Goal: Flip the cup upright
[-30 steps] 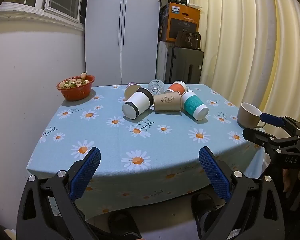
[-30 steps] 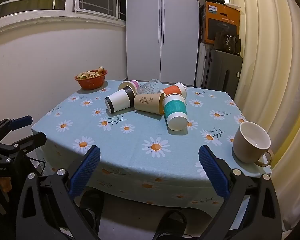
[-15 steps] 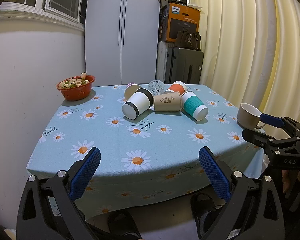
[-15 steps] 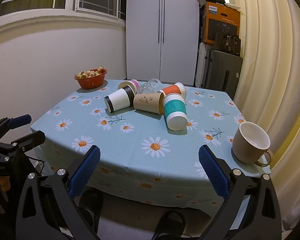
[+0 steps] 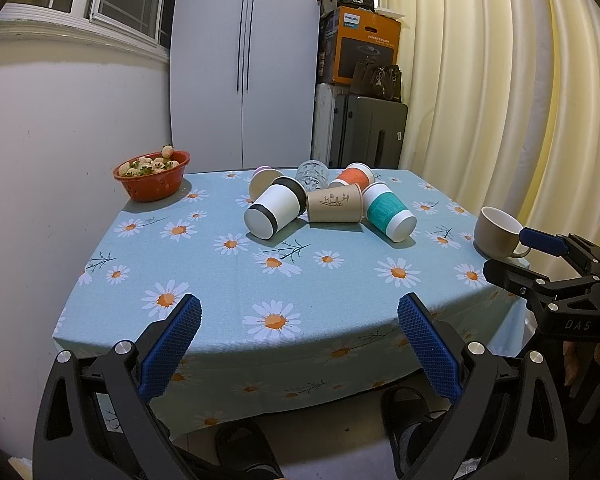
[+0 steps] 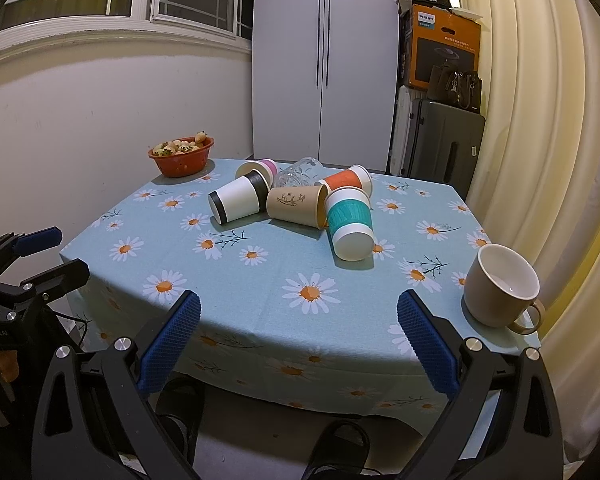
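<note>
Several paper cups lie on their sides in a cluster mid-table: a white and black cup [image 5: 275, 210] [image 6: 238, 201], a brown cup [image 5: 333, 208] [image 6: 296, 205], a teal-sleeved cup [image 5: 388, 212] [image 6: 349, 220], an orange cup [image 5: 354, 176] [image 6: 345, 179], a pink-based cup [image 5: 262, 179] [image 6: 256, 169] and a clear glass [image 5: 311, 171] [image 6: 296, 172]. A beige mug [image 5: 498, 232] [image 6: 500, 286] stands upright at the right edge. My left gripper [image 5: 299, 346] and right gripper [image 6: 298, 346] are open and empty, in front of the table's near edge.
A red bowl of fruit [image 5: 152, 174] [image 6: 182, 154] sits at the table's far left corner. The table with a daisy tablecloth [image 5: 260, 280] [image 6: 260, 280] stands near a white wall, a wardrobe, suitcases [image 5: 364, 132] and curtains [image 5: 500, 100].
Both grippers have drifted slightly; the table and cups appear a touch lower in view. Nothing on the table has moved.
</note>
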A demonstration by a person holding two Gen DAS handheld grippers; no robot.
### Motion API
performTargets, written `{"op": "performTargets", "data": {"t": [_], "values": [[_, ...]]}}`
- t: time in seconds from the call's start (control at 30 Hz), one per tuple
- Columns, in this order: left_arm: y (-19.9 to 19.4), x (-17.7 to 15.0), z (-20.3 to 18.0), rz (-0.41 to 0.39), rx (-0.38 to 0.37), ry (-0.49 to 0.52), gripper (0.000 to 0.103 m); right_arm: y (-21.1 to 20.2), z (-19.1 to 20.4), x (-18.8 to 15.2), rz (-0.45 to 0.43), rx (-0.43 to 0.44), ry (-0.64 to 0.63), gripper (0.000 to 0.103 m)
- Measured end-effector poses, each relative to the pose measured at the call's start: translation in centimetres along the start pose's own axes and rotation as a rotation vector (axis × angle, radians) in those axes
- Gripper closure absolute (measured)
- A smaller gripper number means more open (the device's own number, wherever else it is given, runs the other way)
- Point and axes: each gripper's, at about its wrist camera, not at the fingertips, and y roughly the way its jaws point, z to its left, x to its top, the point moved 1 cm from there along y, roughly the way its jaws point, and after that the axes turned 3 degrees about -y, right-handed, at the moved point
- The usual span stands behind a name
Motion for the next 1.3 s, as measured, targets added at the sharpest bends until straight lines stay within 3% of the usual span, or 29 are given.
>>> {"op": "performTargets", "data": {"t": [1.3], "values": [[-0.01,0.1,-0.06,0.0,-0.001,0.0,0.007,0.24,-0.45,-0.7,0.005,-0.003,-0.008,0.005]]}}
